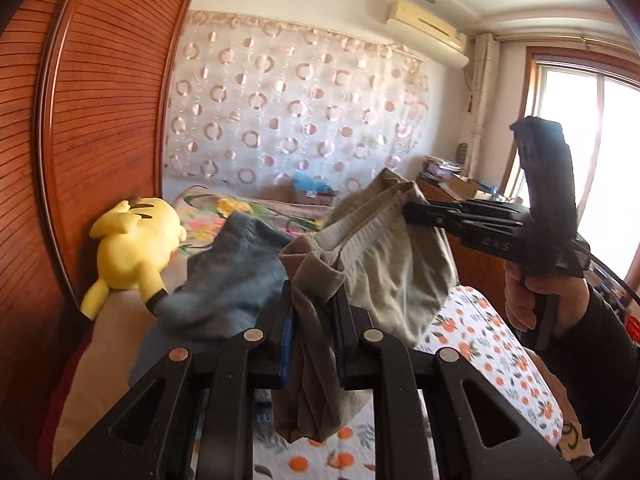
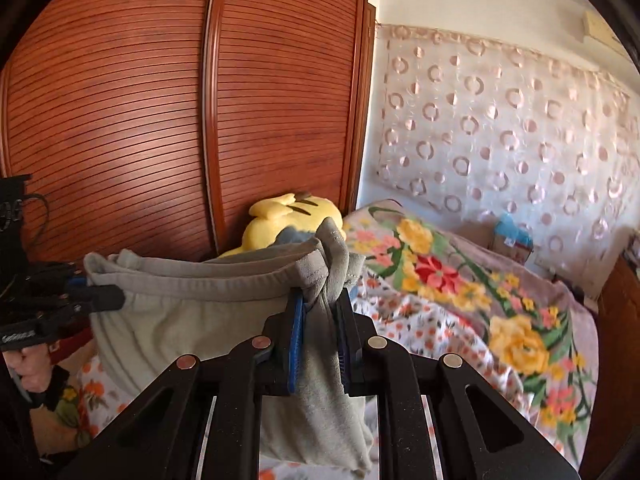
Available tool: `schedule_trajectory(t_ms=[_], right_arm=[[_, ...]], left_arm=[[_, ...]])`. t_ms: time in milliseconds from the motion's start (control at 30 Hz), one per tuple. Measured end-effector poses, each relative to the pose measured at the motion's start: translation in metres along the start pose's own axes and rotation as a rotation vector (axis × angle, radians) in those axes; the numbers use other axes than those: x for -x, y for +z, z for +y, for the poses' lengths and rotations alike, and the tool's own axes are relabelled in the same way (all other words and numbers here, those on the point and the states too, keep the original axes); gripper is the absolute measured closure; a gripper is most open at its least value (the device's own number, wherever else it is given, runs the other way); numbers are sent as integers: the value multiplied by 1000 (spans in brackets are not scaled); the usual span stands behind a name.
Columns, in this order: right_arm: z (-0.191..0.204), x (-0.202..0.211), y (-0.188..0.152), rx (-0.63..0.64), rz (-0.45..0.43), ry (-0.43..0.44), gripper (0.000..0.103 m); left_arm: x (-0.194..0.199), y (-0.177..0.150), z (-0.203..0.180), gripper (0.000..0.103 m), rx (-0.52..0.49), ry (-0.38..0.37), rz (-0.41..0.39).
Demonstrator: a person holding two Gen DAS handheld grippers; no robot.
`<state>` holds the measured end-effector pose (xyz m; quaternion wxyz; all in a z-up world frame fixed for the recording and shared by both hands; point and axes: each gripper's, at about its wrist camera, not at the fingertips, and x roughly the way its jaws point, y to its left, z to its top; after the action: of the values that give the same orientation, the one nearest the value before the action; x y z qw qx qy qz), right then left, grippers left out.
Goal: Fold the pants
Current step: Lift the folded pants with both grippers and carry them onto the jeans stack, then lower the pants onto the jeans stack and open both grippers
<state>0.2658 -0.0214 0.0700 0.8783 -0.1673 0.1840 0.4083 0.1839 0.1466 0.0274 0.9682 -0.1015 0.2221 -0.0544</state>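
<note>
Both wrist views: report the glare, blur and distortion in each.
Left wrist view: the bright window at the right blows out to white glare, and the blue-grey cloth garment is smeared by motion blur. Right wrist view: no glare, the flowered bedspread is softly blurred, and fisheye distortion bows the slatted reddish wooden wardrobe doors.

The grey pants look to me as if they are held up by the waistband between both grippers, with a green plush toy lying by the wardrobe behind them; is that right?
The plush toy is yellow, not green, as the left wrist view shows. The rest stands: the left gripper and right gripper each pinch the waistband of the grey pants.
</note>
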Motion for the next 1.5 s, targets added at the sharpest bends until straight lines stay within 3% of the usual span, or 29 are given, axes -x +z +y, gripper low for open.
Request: schedule_trajectory(t_ms=[500, 667, 833, 967, 1067, 1267, 1400, 1500], right_arm=[[-18, -182, 59, 90, 78, 124, 88], [-27, -226, 55, 23, 130, 154, 77], [-56, -214, 52, -88, 55, 150, 72], [-66, -187, 41, -91, 21, 131, 72], [-67, -176, 26, -96, 27, 140, 72], [-53, -169, -1, -88, 57, 141, 72], [-59, -185, 2, -100, 93, 111, 72], [-64, -203, 8, -131, 117, 105, 72]], left_arm=[[-41, 7, 61, 85, 106, 137, 59], [-48, -9, 87, 83, 159, 165, 108], [-33, -8, 86, 65, 124, 192, 92], [-21, -3, 88, 61, 130, 205, 43], [-23, 1, 82, 61, 114, 149, 26], [-53, -4, 66, 61, 44, 107, 108], [-73, -25, 73, 61, 45, 119, 200], [-75, -35, 81, 61, 61, 115, 217]])
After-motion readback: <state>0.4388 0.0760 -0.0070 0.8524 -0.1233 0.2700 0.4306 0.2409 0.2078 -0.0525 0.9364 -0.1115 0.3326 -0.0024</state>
